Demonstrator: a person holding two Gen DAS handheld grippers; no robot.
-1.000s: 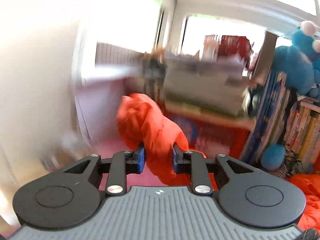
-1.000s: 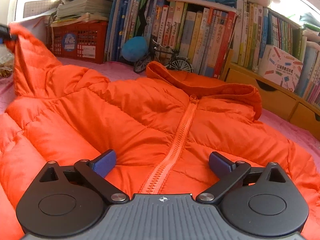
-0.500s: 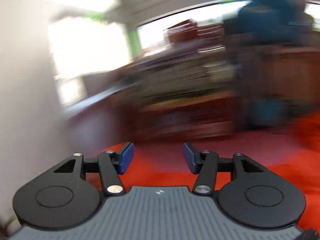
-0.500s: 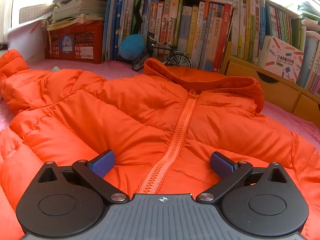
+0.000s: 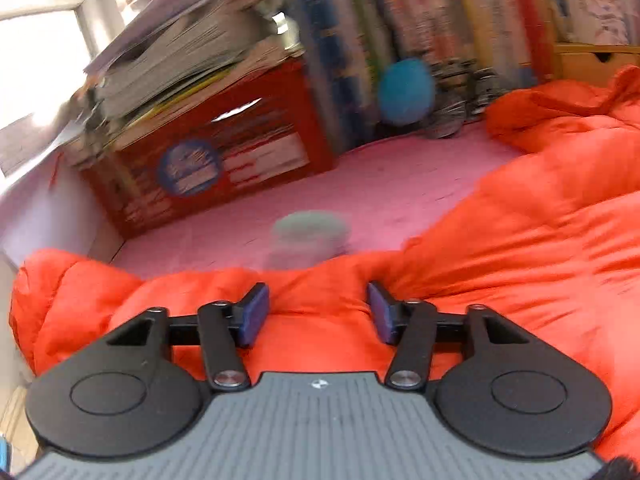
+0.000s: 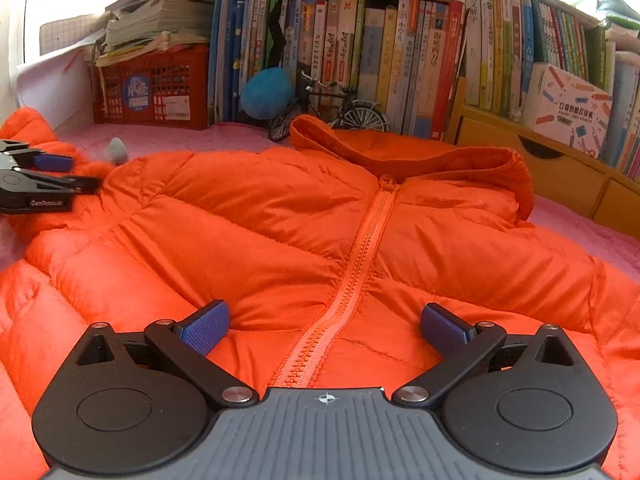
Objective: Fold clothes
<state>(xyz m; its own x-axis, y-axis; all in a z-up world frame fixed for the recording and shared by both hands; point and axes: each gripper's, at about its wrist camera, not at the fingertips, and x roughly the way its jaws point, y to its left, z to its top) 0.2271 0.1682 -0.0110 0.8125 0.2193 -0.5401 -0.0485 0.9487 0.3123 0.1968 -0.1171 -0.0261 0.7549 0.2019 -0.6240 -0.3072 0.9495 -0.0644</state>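
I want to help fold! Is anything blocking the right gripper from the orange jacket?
No. The right gripper hangs open just above the orange jacket, over its zipper, with nothing visible between them.

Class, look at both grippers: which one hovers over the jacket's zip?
The right gripper: the orange jacket's zip runs between its jaws. The left gripper is over a sleeve.

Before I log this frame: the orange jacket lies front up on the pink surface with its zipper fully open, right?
Not quite. The right wrist view shows the orange jacket front up on the pink surface, but its zipper is closed up to the collar.
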